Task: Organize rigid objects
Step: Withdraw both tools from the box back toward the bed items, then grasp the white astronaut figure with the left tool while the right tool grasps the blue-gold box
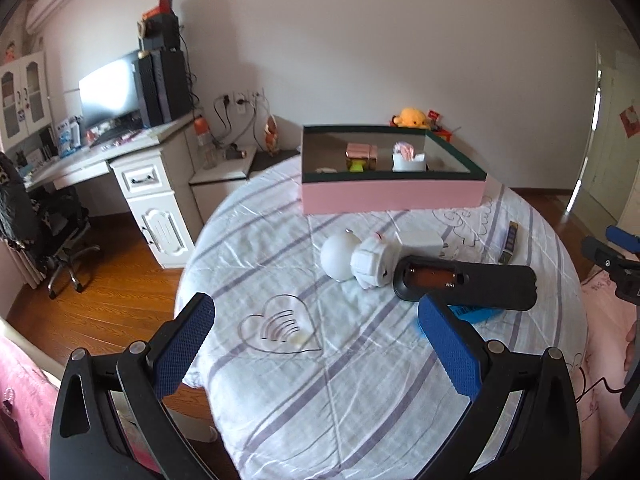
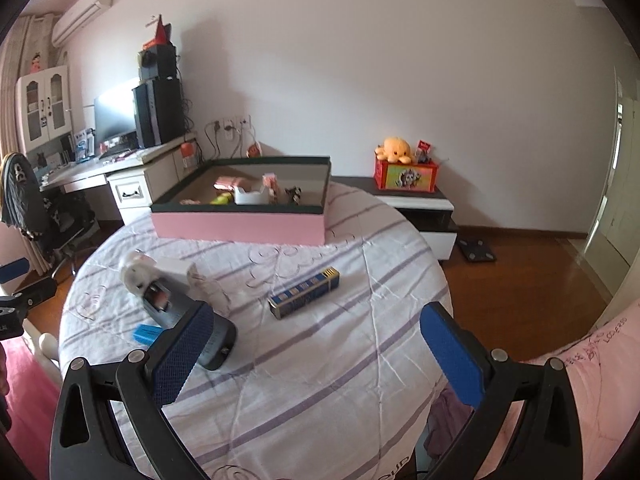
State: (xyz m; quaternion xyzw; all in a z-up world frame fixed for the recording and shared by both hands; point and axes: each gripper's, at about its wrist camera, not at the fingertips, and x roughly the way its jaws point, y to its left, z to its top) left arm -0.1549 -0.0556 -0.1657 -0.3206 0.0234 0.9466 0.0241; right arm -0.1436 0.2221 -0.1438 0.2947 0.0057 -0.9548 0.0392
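A pink box with a dark green rim (image 1: 392, 196) (image 2: 240, 226) sits at the far side of the striped bed cover and holds several small items. In front of it lie a white ball-shaped object (image 1: 338, 254), a white toy (image 1: 374, 262) (image 2: 138, 276), a white block (image 1: 418, 240), a black remote with its battery bay open (image 1: 464, 284) (image 2: 188, 316), a small blue piece (image 1: 474, 314) (image 2: 146, 334) and a long blue-and-gold box (image 2: 304, 294) (image 1: 510, 242). My left gripper (image 1: 316, 340) is open and empty above the cover, near the remote. My right gripper (image 2: 316, 348) is open and empty, near the remote's end.
A white desk (image 1: 132, 168) with a monitor, speakers and an office chair (image 1: 48, 224) stands to the left. A low cabinet (image 2: 416, 208) with a red box and a yellow plush stands behind the bed. Wooden floor lies around. Pink bedding (image 2: 580, 380) lies at the right.
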